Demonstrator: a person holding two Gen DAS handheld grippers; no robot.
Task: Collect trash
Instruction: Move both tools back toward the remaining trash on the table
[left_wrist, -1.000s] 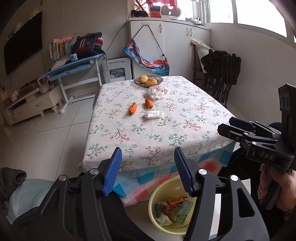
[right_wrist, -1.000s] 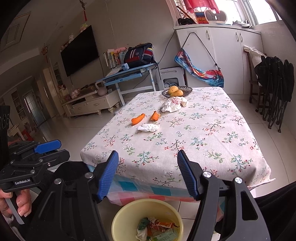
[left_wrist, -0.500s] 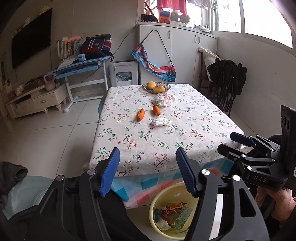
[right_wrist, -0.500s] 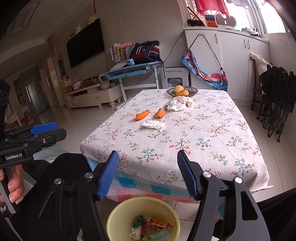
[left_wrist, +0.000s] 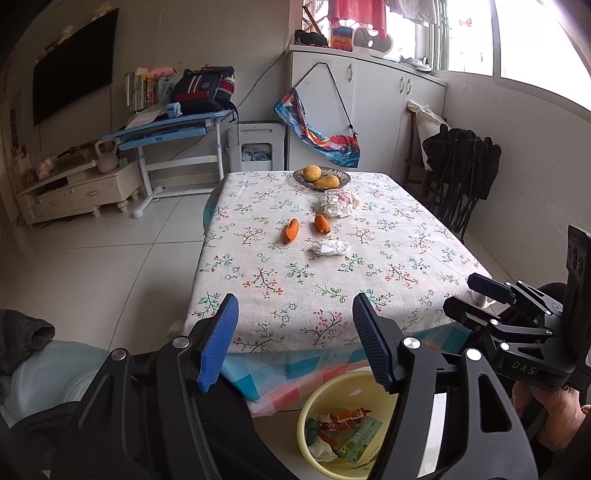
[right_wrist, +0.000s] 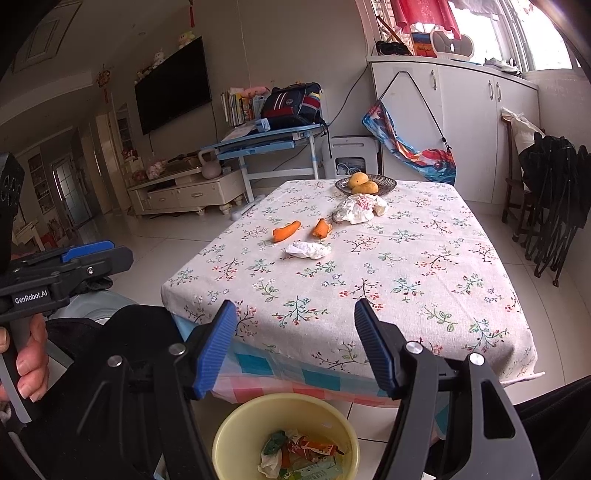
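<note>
Past the table's (left_wrist: 369, 291) near edge, both the left gripper (left_wrist: 291, 339) and right gripper (right_wrist: 295, 343) gape empty, so reaching for the crumpled tissue (left_wrist: 331, 247) mid-table risks snagging cloth or grabbing a carrot (left_wrist: 290, 230) beside it.

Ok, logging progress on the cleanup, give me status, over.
Left gripper and right gripper open, empty. Crumpled tissue, two orange peels, wrapper wad lie on table. Yellow bin below, part filled. Nothing blocking.
</note>
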